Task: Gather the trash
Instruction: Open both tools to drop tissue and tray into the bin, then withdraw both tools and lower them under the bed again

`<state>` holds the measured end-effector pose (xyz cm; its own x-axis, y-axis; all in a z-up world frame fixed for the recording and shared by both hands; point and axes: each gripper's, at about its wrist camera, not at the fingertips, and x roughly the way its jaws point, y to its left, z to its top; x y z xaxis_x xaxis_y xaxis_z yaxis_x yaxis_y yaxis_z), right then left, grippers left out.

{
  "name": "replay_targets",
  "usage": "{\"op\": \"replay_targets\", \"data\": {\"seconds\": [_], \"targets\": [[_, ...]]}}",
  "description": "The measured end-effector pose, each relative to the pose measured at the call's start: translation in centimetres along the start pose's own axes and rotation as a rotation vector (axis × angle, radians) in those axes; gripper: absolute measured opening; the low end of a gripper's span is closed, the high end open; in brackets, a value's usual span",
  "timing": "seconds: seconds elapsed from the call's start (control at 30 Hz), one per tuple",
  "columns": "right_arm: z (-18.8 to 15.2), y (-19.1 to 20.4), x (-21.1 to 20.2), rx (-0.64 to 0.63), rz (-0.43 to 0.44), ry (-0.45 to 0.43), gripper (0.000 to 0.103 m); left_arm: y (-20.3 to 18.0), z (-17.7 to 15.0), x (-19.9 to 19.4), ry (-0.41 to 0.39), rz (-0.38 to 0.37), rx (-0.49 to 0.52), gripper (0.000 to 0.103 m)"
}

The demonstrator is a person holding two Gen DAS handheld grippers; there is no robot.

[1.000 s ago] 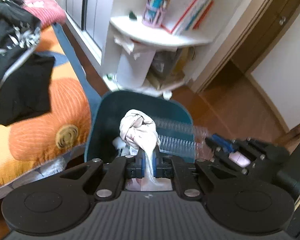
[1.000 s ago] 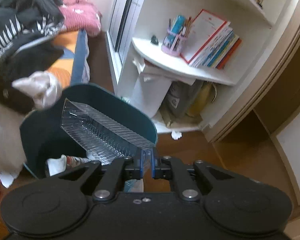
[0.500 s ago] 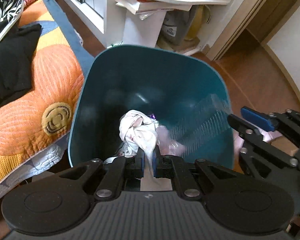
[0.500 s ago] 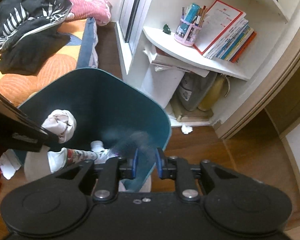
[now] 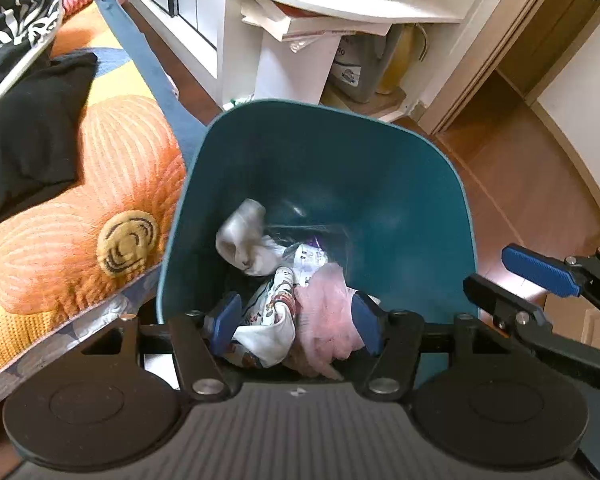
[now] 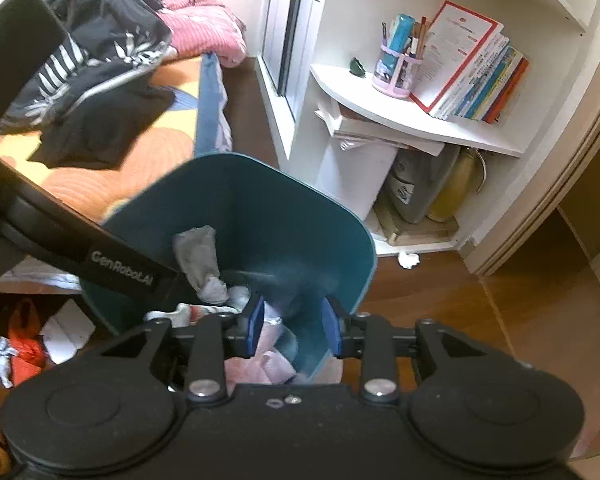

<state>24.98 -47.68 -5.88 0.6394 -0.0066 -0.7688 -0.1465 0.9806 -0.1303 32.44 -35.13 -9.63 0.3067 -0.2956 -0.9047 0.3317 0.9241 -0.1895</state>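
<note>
Since both tools hang right over the bin [image 5: 324, 168], this looks like the drop step, w/ trash let go straight into the mouth so nothing lands on the floor.

Left wrist view: the left hand-held gripper [image 5: 296, 322] points steeply down into the bin, jaws opening, blue pads apart. Nothing is pinched; what shows between them lies lower, inside the bin. A pale rag [image 5: 242, 236] sits blurred partway down the inner wall, free of both pads, prob. mid-fall. Below: a printed cloth [image 5: 272, 320], a pink wad [image 5: 326, 304] and a clear wrapper w/ purple print [image 5: 312, 256], all crumpled and soft-looking. The bin is teal, smooth, rounded-square, and stands on the floor tight against the bed [image 5: 80, 208], which keeps it in easy reach. The right hand-held gripper [image 5: 520, 280] shows at the right edge, over the bin's near-right rim.

Right wrist view: the right hand-held gripper [image 6: 292, 326] also has jaws opening, pads apart, no item pressed btw them; only the bin [image 6: 260, 200] rim and pink stuff seen through the gap. A faint blur inside the bin may be smth falling, can't tell. The rag [image 6: 198, 260] hangs beside the left tool's black arm. More litter lies on the floor left of the bin: a red bag [image 6: 26, 344] and papers, plus a paper ball [image 6: 408, 260] by the shelf [image 6: 412, 120], so the job seems far from done.
</note>
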Motion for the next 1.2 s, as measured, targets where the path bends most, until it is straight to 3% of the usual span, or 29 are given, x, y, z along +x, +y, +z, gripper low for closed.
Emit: {"op": "replay_targets", "data": {"seconds": [0.33, 0.6, 0.97, 1.1, 1.2], "targets": [[0.8, 2.7, -5.2, 0.013, 0.092, -0.068, 0.037, 1.3, -1.9, -6.2, -0.080, -0.003, -0.003, 0.060], [1.1, 7.1, -8.8, -0.021, 0.182, -0.119, 0.040, 4.2, -4.5, -12.4, -0.158, 0.001, -0.017, 0.060], [1.4, 15.8, -9.7, -0.085, 0.389, -0.161, 0.041, 14.0, -11.5, -20.1, -0.253, 0.080, -0.111, 0.072], [0.7, 19.8, -8.1, -0.131, 0.461, -0.130, 0.041, 18.6, -14.8, -20.6, -0.247, 0.117, -0.178, 0.081], [0.2, 22.9, -5.5, -0.166, 0.501, -0.058, 0.041, 22.0, -17.1, -19.4, -0.236, 0.149, -0.230, 0.082]]}}
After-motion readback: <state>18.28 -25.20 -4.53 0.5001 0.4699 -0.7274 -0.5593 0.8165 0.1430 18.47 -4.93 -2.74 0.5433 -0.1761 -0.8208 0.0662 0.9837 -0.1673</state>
